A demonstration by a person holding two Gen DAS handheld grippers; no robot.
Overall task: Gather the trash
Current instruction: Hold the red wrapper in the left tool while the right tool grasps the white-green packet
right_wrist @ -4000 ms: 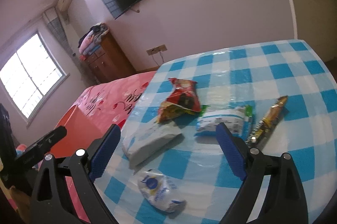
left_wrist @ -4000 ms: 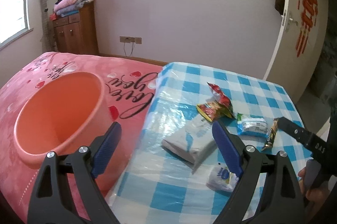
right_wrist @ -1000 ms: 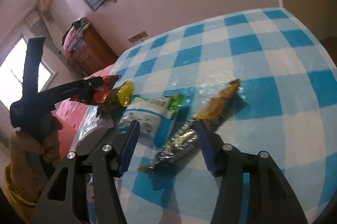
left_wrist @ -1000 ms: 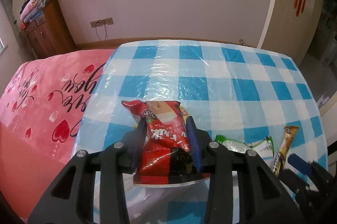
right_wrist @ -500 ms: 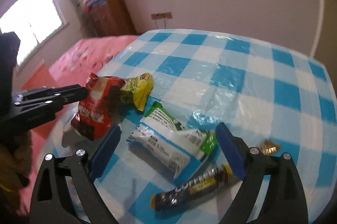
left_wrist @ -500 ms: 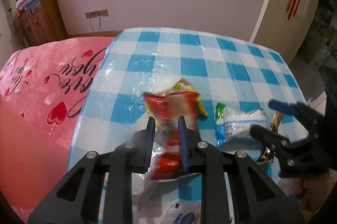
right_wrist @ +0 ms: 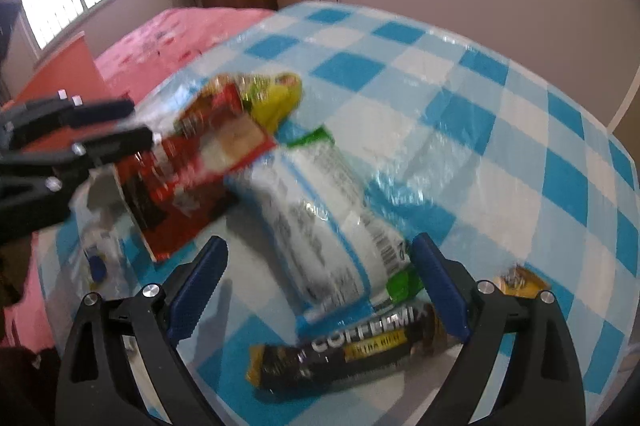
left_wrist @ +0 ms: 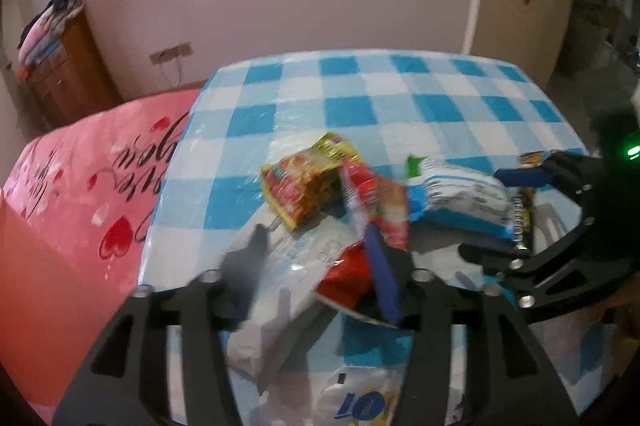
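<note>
The left gripper (left_wrist: 320,266) has its jaws opening, with the crumpled red foil snack wrapper (left_wrist: 372,202) between them, lying against its blue right pad. The right gripper (right_wrist: 320,290) stands wide open, holding nothing; the white-and-blue plastic pouch with green ends (right_wrist: 320,226) lies between its fingers, and the black-and-yellow coffee-mix stick sachet (right_wrist: 348,350) lies nearest, at the near edge of the blue-checked table (right_wrist: 520,154). Beyond the red wrapper sits a yellow-and-red snack packet (left_wrist: 308,182), toward the table's middle.
</note>
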